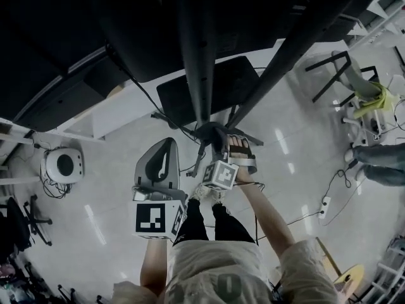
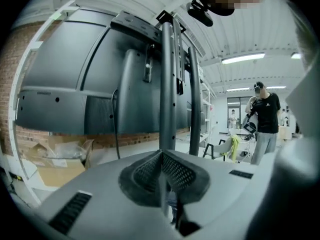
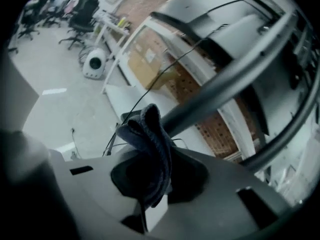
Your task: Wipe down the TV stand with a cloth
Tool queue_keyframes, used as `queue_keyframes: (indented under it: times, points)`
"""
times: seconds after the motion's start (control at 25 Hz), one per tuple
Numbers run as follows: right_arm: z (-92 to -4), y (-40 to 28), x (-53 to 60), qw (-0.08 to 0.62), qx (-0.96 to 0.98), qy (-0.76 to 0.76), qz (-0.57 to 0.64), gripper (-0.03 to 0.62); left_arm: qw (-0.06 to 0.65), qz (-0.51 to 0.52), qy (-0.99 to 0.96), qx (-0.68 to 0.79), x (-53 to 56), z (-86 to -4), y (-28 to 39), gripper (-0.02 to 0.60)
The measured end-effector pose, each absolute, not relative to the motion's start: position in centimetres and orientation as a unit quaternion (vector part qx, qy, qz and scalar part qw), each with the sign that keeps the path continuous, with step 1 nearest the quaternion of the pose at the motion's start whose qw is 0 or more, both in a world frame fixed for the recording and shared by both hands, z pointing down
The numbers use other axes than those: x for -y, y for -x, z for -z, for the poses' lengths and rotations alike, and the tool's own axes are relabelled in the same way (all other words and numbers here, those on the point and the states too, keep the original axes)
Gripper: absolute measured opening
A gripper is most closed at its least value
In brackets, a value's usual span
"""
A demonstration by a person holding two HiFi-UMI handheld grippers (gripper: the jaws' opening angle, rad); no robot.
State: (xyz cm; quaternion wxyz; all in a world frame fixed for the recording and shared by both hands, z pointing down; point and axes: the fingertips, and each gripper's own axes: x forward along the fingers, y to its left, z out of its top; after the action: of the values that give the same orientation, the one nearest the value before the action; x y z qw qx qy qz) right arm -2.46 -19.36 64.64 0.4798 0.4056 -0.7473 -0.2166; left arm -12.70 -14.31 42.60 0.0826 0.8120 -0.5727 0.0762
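The TV stand's dark upright poles [image 1: 199, 62] drop from the top of the head view to a black base plate [image 1: 209, 87] on the floor. My right gripper [image 1: 218, 139] is shut on a dark blue cloth [image 1: 211, 132], which is pressed against a pole low down. In the right gripper view the bunched cloth [image 3: 147, 139] sticks out of the jaws and touches the slanted pole [image 3: 225, 79]. My left gripper [image 1: 168, 143] hangs to the left of the poles, apart from them, shut and empty. Its closed jaws [image 2: 162, 156] face a pole [image 2: 167, 84] and the TV's back [image 2: 75, 84].
A white round device [image 1: 63, 163] and an office chair [image 1: 25, 217] sit at the left. A power strip [image 1: 326, 206], a person's legs [image 1: 380, 163] and a chair with a yellow cloth [image 1: 370, 100] are at the right. Cables trail round the base. A person [image 2: 265, 119] stands farther back.
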Motion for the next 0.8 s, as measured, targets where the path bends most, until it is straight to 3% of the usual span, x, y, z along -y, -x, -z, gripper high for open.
queue_keyframes:
  times: [0.48, 0.64, 0.8]
  points:
    - [-33.5, -5.8, 12.0, 0.008, 0.785, -0.62, -0.006, 0.057, -0.012, 0.028, -0.863, 0.504, 12.4, -27.7, 5.9, 0.015]
    - [-31.3, -7.9, 9.0, -0.077, 0.77, -0.628, -0.084, 0.057, -0.006, 0.043, -0.878, 0.476, 12.0, -26.6, 3.7, 0.015]
    - [-30.5, -9.3, 7.0, -0.103, 0.757, -0.638, -0.098, 0.057, -0.007, 0.042, -0.889, 0.457, 11.4, -26.6, 2.3, 0.015]
